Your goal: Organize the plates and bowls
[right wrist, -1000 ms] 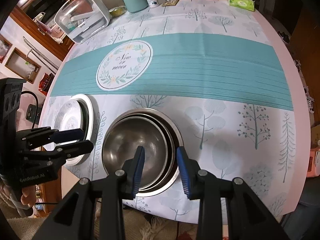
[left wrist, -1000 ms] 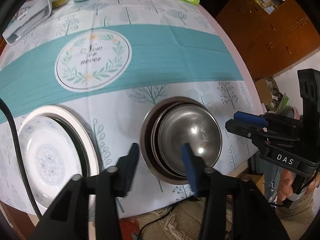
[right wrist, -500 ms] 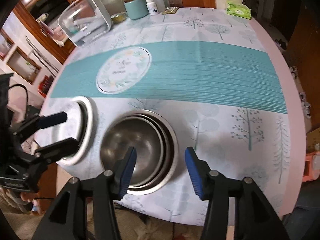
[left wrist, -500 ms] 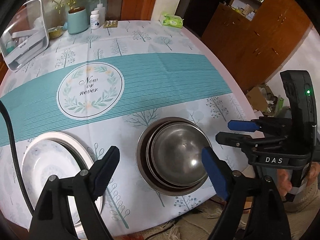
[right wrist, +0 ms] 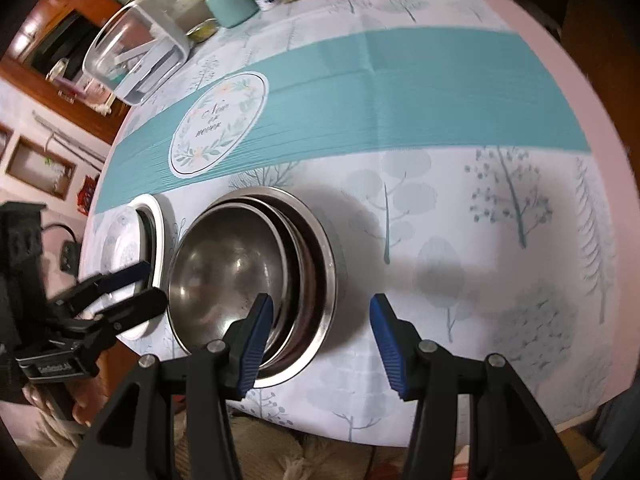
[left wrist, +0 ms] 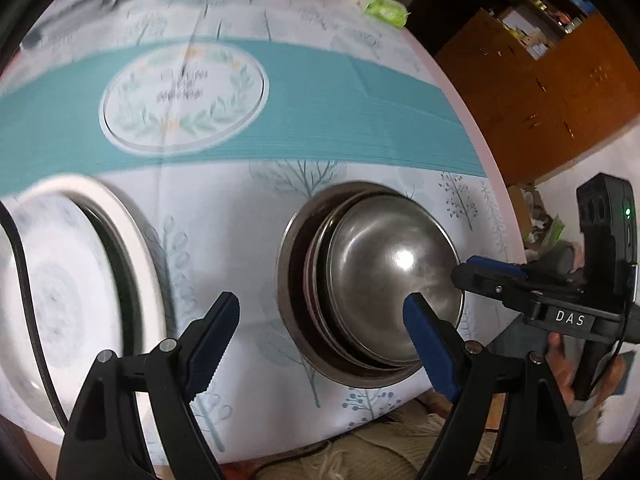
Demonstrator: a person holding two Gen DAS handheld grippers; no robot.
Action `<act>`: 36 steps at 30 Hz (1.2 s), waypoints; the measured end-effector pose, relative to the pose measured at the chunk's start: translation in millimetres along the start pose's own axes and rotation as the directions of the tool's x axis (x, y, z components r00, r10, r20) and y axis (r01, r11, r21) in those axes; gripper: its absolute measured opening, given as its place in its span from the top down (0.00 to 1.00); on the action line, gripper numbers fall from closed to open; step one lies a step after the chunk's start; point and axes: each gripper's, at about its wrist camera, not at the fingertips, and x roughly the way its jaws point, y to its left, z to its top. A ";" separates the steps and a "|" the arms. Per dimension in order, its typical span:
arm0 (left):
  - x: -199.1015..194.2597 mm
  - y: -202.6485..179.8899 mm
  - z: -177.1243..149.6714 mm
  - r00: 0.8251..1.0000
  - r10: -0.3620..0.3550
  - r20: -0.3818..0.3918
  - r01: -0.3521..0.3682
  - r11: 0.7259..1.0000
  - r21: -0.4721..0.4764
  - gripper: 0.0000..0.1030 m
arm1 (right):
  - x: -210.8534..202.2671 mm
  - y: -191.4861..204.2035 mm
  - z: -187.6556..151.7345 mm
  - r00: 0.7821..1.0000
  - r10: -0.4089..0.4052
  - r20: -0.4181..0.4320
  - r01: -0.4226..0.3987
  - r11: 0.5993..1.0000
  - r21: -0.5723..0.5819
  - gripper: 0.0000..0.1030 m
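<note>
Nested steel bowls [left wrist: 384, 280] sit at the table's [right wrist: 500, 240] near edge, white plates [left wrist: 60, 292] beside them. Left gripper [left wrist: 320, 332] and right gripper [right wrist: 320, 332] are above, jaws apart, gripping nothing.

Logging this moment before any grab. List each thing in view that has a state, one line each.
Left gripper: open, empty.
Right gripper: open, empty.
Steel bowls: nested, upright, on the table.
White plates: stacked beside the bowls.
Clear container: at the far edge, contents unclear.
</note>
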 end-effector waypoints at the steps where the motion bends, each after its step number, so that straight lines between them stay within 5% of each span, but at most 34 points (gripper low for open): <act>1: 3.0 1.1 -0.3 1.000 -0.004 -0.009 0.004 1.000 -0.008 0.20 | 3.1 -3.2 -0.2 1.000 0.022 -0.006 -0.022 1.000 0.021 0.51; 11: 25.2 5.3 -4.9 0.997 -0.050 -0.058 0.048 0.998 -0.038 0.26 | 13.8 -8.7 1.0 0.997 0.070 -0.042 -0.067 0.995 0.075 0.51; 19: 33.1 9.8 -5.2 0.995 -0.070 -0.078 0.066 0.996 -0.055 0.56 | 22.1 -9.2 -0.5 0.994 0.087 -0.061 -0.081 0.992 0.092 0.53; 21: 32.5 12.3 -5.8 0.994 -0.079 -0.069 0.074 0.995 -0.067 0.58 | 23.6 -7.6 -0.3 0.992 0.110 -0.067 -0.104 0.990 0.091 0.64; 36: 21.9 10.0 -6.5 0.998 -0.053 -0.043 0.050 0.995 -0.082 0.61 | 21.8 3.6 -2.9 0.995 0.052 -0.083 -0.045 0.996 0.081 0.66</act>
